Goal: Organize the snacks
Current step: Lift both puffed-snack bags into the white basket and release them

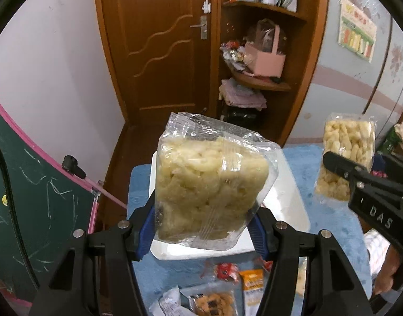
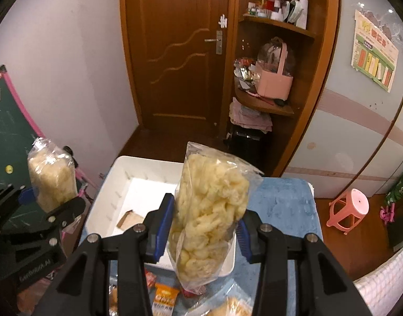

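Observation:
My left gripper is shut on a clear bag of pale yellow puffed snack, held in the air over a white bin. My right gripper is shut on a second, narrower bag of the same snack, upright above the bin's near right corner. Each wrist view shows the other gripper off to the side: the right gripper with its bag, the left gripper with its bag. A brown piece lies inside the bin.
The bin stands on a blue cloth. Several small packets lie in front of it: an orange one, a red one, a cookie pack. A green chalkboard stands left, a pink stool right, a wooden door and shelves behind.

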`<state>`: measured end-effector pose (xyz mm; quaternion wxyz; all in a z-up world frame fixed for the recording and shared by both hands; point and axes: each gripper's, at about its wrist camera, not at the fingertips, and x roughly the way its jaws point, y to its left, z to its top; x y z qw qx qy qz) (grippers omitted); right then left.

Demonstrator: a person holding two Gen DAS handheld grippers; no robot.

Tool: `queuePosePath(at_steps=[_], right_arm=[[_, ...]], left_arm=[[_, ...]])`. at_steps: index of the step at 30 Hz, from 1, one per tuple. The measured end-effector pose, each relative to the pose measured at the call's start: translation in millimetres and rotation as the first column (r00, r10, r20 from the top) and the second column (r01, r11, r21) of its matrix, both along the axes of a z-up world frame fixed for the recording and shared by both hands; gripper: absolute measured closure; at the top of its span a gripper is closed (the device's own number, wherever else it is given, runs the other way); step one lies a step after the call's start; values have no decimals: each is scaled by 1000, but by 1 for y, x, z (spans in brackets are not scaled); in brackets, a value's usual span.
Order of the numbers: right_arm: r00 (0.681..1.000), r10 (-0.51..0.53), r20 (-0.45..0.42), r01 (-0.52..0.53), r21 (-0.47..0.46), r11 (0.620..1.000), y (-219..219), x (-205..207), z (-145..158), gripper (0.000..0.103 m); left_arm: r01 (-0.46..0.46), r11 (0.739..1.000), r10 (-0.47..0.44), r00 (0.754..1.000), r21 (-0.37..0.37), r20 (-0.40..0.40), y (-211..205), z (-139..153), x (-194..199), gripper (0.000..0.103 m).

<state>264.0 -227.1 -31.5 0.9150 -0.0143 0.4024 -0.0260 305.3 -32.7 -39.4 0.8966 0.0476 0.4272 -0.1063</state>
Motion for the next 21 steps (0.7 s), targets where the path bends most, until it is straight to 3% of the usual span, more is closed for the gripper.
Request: queuePosePath(at_steps=[6,11,13,15,18,21], right_arm=[[997,-19,-74,17,-27,1000,1,35,-27,59],[992,-27,-126,31,33,999,-2,46,-42,58],[991,-28,-132,34,47,998,-2,46,-45,56],[991,-41,-129,46,39,998,-2,46,-45,46],[994,-66,-90,69,25,997,-3,41,-42,34],[995,-72,-65,75,46,996,-5,36,-38,32]], left_arm=[[-29,999,31,998,35,-59,-1,-36,25,44],[-31,999,34,996,38,-81,-4,-50,30,43],[-29,999,32,995,40,-92,-5,-52,32,33],[-28,999,29,995,19,-90,-4,-50,32,9],[-4,1000,1,995,-26,-103,-4,-48,30,4],[-5,1000,2,989,-23,-149,-3,-54,30,4]])
